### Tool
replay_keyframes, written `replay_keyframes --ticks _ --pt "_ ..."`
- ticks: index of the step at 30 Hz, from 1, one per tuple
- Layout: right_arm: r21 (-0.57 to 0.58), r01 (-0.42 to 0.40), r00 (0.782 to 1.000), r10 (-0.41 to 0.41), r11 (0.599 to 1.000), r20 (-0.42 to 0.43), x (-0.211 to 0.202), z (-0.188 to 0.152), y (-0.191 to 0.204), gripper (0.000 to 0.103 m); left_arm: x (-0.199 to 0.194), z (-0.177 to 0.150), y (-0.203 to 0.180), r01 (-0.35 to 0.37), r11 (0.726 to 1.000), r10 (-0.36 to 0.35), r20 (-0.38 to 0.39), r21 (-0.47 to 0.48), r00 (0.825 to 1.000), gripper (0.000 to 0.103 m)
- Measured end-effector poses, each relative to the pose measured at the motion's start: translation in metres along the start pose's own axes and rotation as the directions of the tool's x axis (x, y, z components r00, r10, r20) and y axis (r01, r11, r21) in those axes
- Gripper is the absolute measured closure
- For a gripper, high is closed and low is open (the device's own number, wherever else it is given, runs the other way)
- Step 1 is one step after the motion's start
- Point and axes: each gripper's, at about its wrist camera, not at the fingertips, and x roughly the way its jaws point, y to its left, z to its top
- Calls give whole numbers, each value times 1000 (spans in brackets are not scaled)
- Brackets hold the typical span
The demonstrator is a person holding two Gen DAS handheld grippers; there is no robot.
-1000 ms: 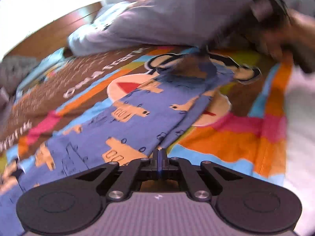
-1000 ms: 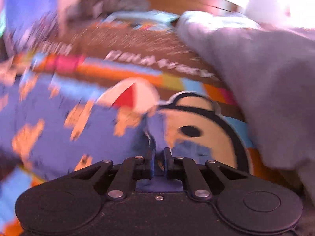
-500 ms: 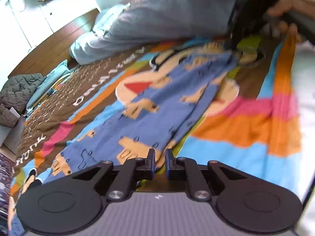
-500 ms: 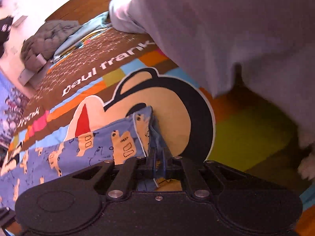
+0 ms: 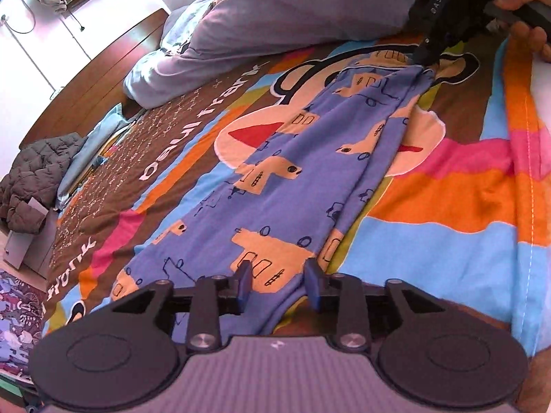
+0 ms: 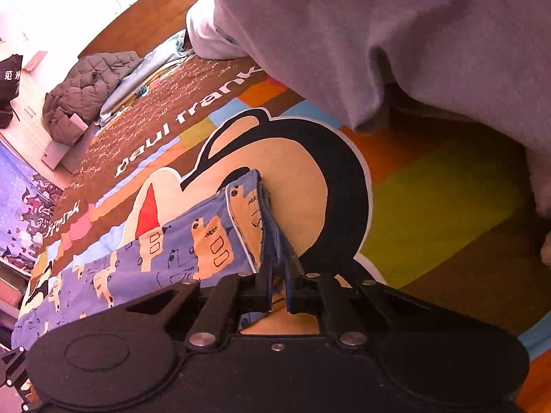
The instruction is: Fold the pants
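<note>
Pants laid long on the bedspread; I'm letting go on the left, pinching on the right.

Near end: my left gripper [image 5: 278,285] has its jaws opening, with the pants [image 5: 296,172] lying slack between the fingers and the pads clear of the cloth. The fabric looks like thin, light, floppy knit, so I judge it'll sag and bunch with no stiffness to lean on; best to take it at hems or doubled edges. Far end: my right gripper [image 6: 278,287] is nearly closed on a bunched, layered edge of the pants, over the bedspread [image 5: 465,206]. A grey duvet [image 5: 292,3] is heaped beyond.
</note>
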Motion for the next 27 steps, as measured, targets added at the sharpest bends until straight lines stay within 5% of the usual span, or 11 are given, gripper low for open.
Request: replay_keyframes --ticks 10,12,14,15,27 --pt "1 -15 1000 15 1000 17 0 -6 0 91 -2 0 -3 -4 996 7 -33 85 999 54" --pt "2 -18 1000 18 1000 19 0 -6 0 90 0 2 -3 5 996 0 -46 93 999 64" --pt "8 -26 999 25 1000 24 -1 -7 -1 90 2 3 -4 5 995 0 -56 95 998 90" --pt "10 -31 999 31 999 26 -1 -7 -2 89 3 3 -5 6 995 0 -61 98 998 96" --pt "-6 -48 992 48 999 116 -23 -6 2 99 -17 4 18 40 998 -41 -31 -47 999 102"
